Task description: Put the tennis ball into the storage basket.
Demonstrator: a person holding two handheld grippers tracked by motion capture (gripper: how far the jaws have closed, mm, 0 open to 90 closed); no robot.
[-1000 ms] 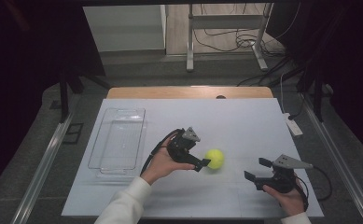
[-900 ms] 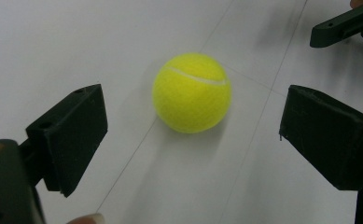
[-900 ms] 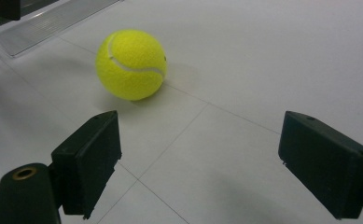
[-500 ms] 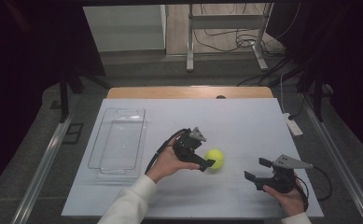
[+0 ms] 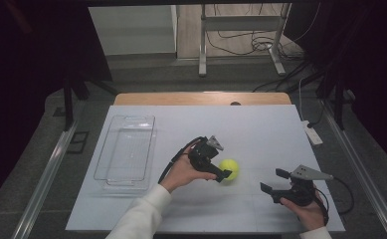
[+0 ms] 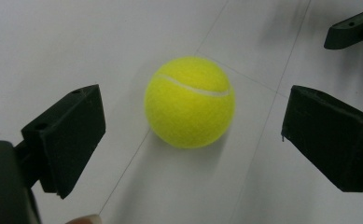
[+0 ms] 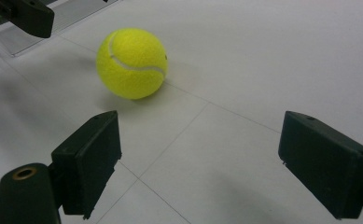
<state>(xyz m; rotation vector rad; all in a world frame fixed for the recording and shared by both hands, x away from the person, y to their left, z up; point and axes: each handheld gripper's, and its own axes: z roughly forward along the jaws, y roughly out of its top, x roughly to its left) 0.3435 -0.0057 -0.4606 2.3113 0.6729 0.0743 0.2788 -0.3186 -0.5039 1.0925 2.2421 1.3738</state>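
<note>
Since the earlier frames the left gripper [image 5: 220, 172] has crept slightly toward the fuzzy yellow-green tennis ball [image 5: 229, 169], and its jaws have just been opening; they now stand wide apart, with the ball just ahead of the gap, untouched, resting on the white counter [image 5: 260, 134]. The right gripper [image 5: 273, 181] waits near the ball, jaws likewise apart and empty. A clear plastic tray [image 5: 126, 152] sits well apart, to the left. One risk: a jaw tip nudging the round ball could send it rolling away before the jaws close.
</note>
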